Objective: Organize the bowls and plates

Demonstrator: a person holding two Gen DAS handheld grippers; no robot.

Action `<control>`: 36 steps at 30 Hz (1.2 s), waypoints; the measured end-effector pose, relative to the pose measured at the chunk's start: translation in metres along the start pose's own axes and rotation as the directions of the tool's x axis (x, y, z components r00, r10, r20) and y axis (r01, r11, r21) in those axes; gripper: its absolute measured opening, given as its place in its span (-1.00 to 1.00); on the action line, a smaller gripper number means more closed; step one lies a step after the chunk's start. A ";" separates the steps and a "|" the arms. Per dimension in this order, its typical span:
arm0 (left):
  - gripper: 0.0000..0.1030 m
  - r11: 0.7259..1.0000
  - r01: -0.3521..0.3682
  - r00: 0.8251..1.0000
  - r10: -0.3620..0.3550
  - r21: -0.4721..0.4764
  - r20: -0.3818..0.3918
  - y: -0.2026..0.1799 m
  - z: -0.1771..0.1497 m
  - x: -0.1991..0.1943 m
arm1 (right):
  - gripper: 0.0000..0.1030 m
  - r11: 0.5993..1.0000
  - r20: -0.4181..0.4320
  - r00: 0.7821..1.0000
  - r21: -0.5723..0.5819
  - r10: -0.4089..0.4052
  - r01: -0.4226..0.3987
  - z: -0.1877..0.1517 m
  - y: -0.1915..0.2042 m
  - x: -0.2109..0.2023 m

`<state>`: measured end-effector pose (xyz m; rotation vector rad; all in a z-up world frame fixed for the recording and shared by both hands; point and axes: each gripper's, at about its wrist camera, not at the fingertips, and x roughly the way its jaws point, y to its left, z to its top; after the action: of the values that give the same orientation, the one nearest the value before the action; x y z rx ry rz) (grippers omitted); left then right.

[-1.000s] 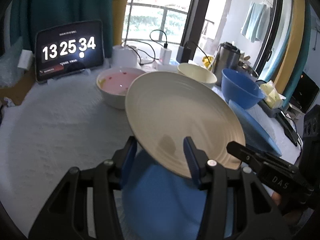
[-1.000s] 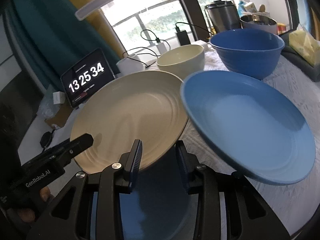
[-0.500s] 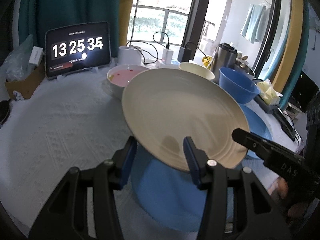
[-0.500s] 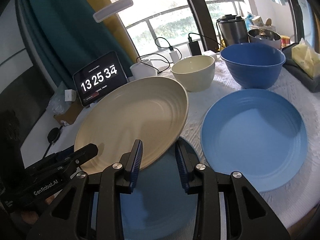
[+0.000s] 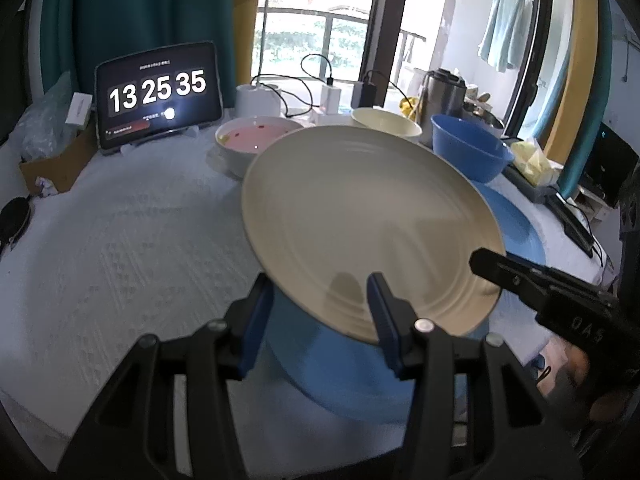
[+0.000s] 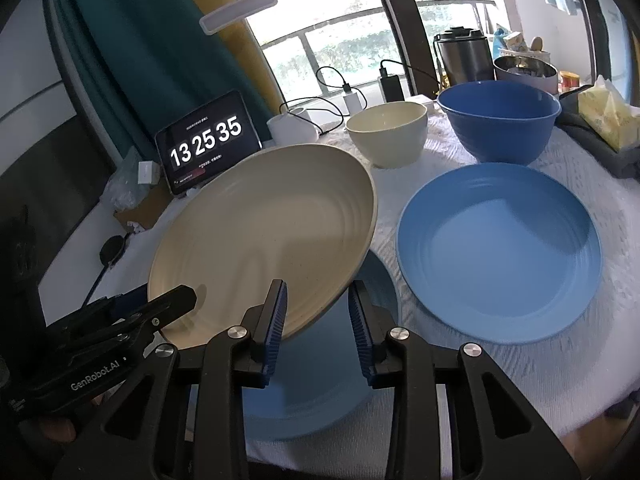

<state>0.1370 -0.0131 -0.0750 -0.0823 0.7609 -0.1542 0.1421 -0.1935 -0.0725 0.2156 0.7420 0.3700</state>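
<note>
A cream plate (image 5: pixel 360 216) (image 6: pixel 260 232) hangs tilted over the table, carried by both grippers. My left gripper (image 5: pixel 320 316) is shut on its near rim, one finger under and one on top. My right gripper (image 6: pixel 318 316) grips the rim at the plate's other side. In the left wrist view the right gripper (image 5: pixel 484 260) has its upper finger lying on that rim. Right below lies a blue plate (image 5: pixel 344 380) (image 6: pixel 312 380) on the cloth. A second blue plate (image 6: pixel 500 252) lies flat to the right.
At the back stand a blue bowl (image 6: pixel 496 120), a cream bowl (image 6: pixel 386 136) and a white bowl with a pink inside (image 5: pixel 256 140). Behind them are a tablet clock (image 5: pixel 158 94), chargers with cables and a steel kettle (image 6: pixel 464 60). A tissue pack (image 6: pixel 604 120) sits far right.
The blue plate on the right, tilted and off the cloth a second ago, now lies flat on it. Both grippers and the cream plate have drawn back a little from the bowls.
</note>
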 end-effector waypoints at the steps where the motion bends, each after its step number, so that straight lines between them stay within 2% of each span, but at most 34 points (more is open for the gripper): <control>1: -0.03 1.000 0.000 1.000 0.000 0.003 -0.005 0.000 -0.001 0.000 | -0.34 1.000 -0.001 1.000 -0.001 0.000 0.000 -0.001 0.000 -0.001; 21: -0.01 0.999 0.003 0.996 0.000 0.042 -0.085 -0.010 -0.025 0.000 | -0.35 1.000 -0.058 0.998 -0.028 -0.010 0.008 -0.019 -0.003 -0.005; 27: 0.01 0.998 -0.023 0.995 0.030 0.066 -0.099 -0.009 -0.030 0.000 | -0.35 0.999 -0.071 0.997 -0.026 -0.021 0.019 -0.019 -0.007 -0.003; 30: 0.03 0.993 -0.040 0.993 0.052 0.111 -0.105 -0.013 -0.034 0.002 | -0.35 0.999 -0.063 0.998 -0.024 -0.026 0.024 -0.018 -0.009 -0.004; 36: 0.05 0.990 -0.045 0.994 0.059 0.136 -0.097 -0.016 -0.036 0.001 | -0.35 0.999 -0.055 0.998 -0.027 -0.033 0.031 -0.017 -0.010 -0.005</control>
<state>0.1108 -0.0300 -0.0998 0.0729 0.8511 -0.1604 0.1293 -0.2037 -0.0847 0.1694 0.7940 0.3564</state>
